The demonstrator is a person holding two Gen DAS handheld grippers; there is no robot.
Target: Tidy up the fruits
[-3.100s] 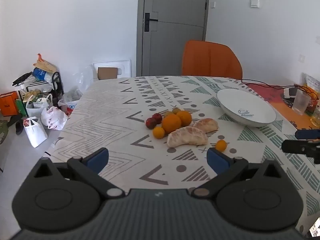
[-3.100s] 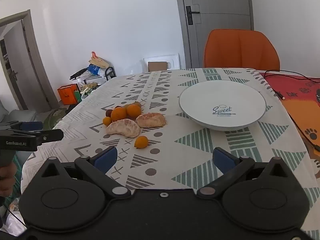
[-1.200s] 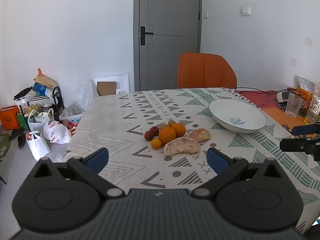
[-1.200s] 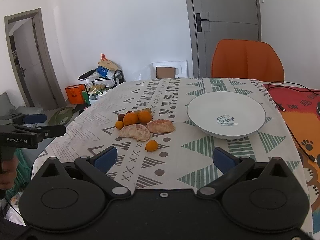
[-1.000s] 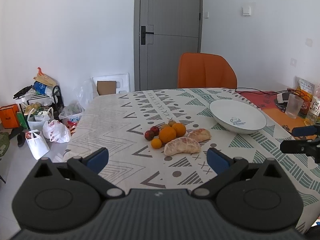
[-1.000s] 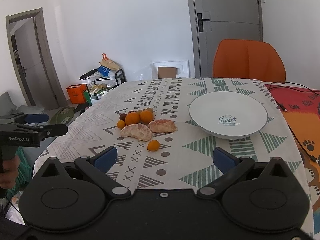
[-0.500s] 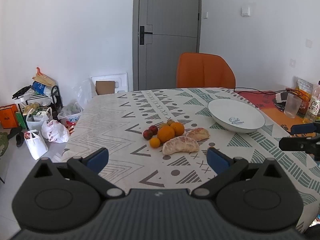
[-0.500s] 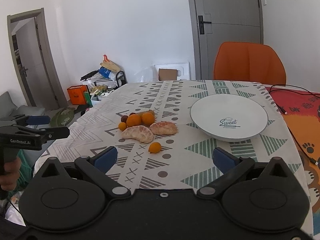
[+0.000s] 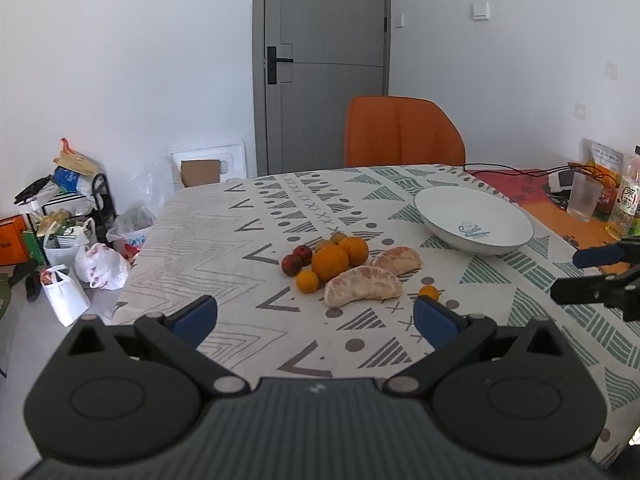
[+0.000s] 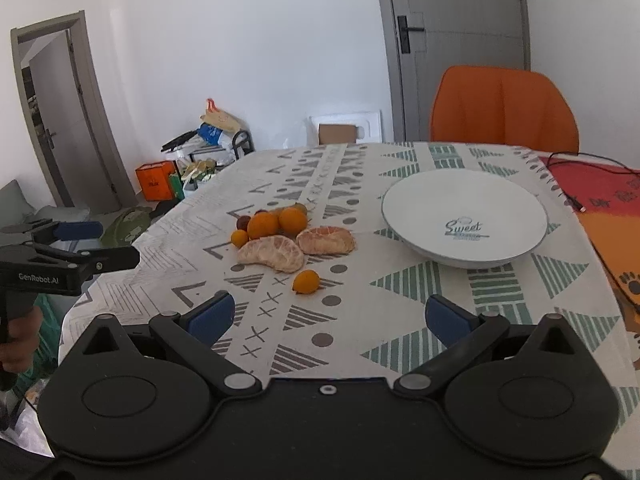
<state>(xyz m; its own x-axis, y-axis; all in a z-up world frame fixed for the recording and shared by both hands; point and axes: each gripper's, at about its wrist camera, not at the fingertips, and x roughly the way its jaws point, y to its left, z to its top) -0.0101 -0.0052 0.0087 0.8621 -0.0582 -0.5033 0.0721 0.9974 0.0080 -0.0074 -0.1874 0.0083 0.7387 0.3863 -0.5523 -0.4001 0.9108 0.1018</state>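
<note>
A pile of fruit lies mid-table: two oranges (image 9: 330, 263) (image 10: 263, 225), two peeled pomelo pieces (image 9: 362, 285) (image 10: 272, 253), dark red plums (image 9: 292, 265), a small mandarin (image 9: 307, 281) and a lone kumquat (image 9: 428, 291) (image 10: 306, 281). A white "Sweet" bowl (image 9: 474, 220) (image 10: 464, 216) stands empty to the right. My left gripper (image 9: 316, 320) is open and empty, held back from the fruit. My right gripper (image 10: 327, 320) is open and empty, short of the kumquat. Each gripper shows in the other's view at the edge (image 9: 592, 276) (image 10: 68, 258).
The table carries a patterned cloth (image 9: 256, 248). An orange chair (image 9: 404, 136) stands at the far side before a grey door. A cup (image 9: 584, 196), a bottle (image 9: 626, 204) and cables sit at the right on an orange mat. Bags clutter the floor on the left (image 9: 72, 232).
Both grippers pulled back and up from the table over the earlier frames, then shifted slightly; the fruit and bowl have not moved. Both stayed open.
</note>
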